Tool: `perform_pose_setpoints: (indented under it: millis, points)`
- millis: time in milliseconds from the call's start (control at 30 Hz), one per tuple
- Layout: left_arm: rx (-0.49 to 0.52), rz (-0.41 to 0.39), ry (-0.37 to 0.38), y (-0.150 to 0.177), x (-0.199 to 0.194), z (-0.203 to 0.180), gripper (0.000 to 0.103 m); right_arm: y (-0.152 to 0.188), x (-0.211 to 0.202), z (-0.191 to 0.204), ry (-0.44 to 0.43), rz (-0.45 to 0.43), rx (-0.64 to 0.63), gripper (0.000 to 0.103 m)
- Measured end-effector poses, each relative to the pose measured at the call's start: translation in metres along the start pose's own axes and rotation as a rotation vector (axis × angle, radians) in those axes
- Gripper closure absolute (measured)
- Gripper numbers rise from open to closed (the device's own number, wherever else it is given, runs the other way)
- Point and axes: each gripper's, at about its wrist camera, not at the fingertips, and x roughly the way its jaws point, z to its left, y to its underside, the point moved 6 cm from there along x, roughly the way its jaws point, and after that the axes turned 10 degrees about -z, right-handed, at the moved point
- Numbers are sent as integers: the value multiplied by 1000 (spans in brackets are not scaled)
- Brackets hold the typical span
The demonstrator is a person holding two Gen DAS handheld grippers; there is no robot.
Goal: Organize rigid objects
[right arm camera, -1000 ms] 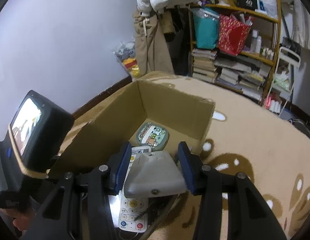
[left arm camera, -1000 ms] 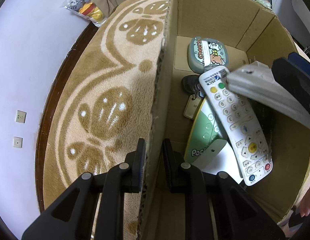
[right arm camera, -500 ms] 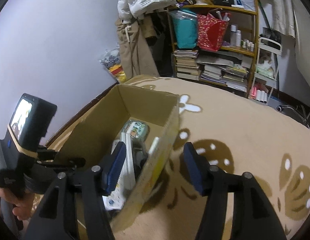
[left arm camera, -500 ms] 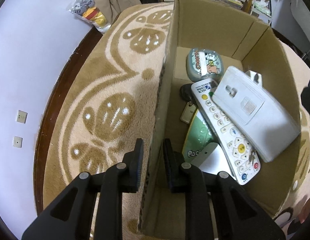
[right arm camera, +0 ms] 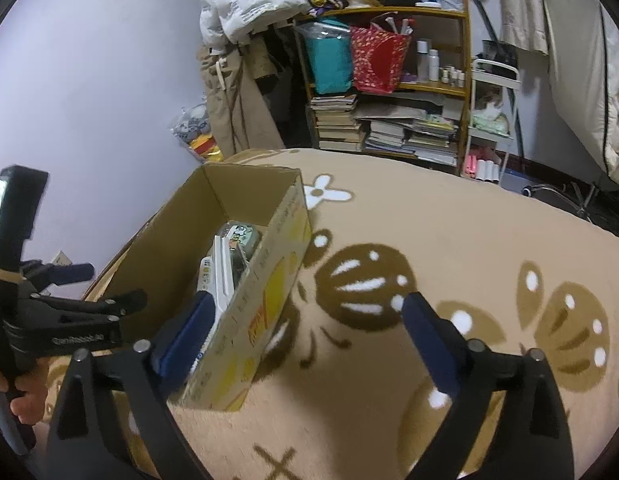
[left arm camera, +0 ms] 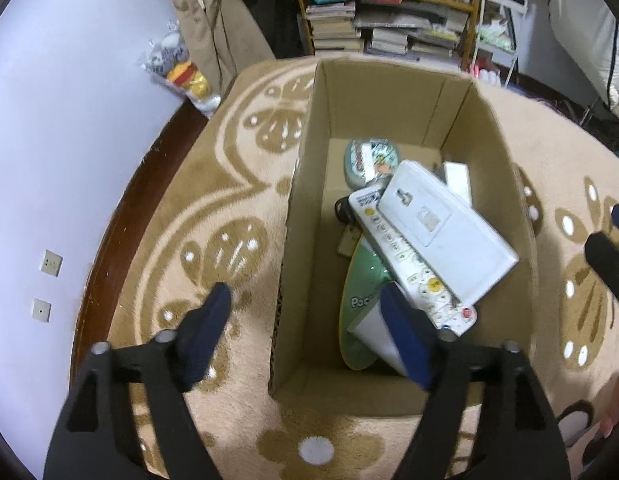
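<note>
**Box full, both grippers let go**

Left wrist view: the cardboard box (left arm camera: 389, 392) sits on the rug (left arm camera: 237, 208), right under the left gripper (left arm camera: 305, 320). Its fingers have just been opening wide and hold nothing; one hangs over the rug, one over the box. A white flat device (left arm camera: 449, 236) lies slanted on a remote (left arm camera: 413, 256).

Right wrist view: the box (right arm camera: 269, 292) lies to the left of the right gripper (right arm camera: 309, 332), long side pointing away. Its fingers have just been opening wide and are empty.

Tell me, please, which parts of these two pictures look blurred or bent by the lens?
Left wrist view: the cardboard box walls bow outward, its right edge is smeared, and the white remote stays fairly sharp. Right wrist view: the bookshelf posts lean and curve, and dark corners ring both pictures.
</note>
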Motion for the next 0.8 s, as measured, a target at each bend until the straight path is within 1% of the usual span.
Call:
perform_pose_setpoints:
  millis: [67,200,300,367,667,800]
  points:
    - [-3,-34,9,-3,-12,-2,14,2,-8,-3,14,-13,0,0]
    - [-11,-99,-1,-8,-34,-2,13,3,-24,-8,45,-45,-6,0]
    - [12,-166,-8,-11,-55,-7,13,1,-36,-13,49,-57,3,0]
    - [24,-196,-5,-11,-66,-12,13,-2,-45,-16,53,-68,9,0]
    - [13,-262,23,4,-105,-20,13,-10,-90,-19,64,-167,-14,0]
    - [-10,-319,6,10,-120,-20,14,-5,-104,-19,62,-197,-3,0]
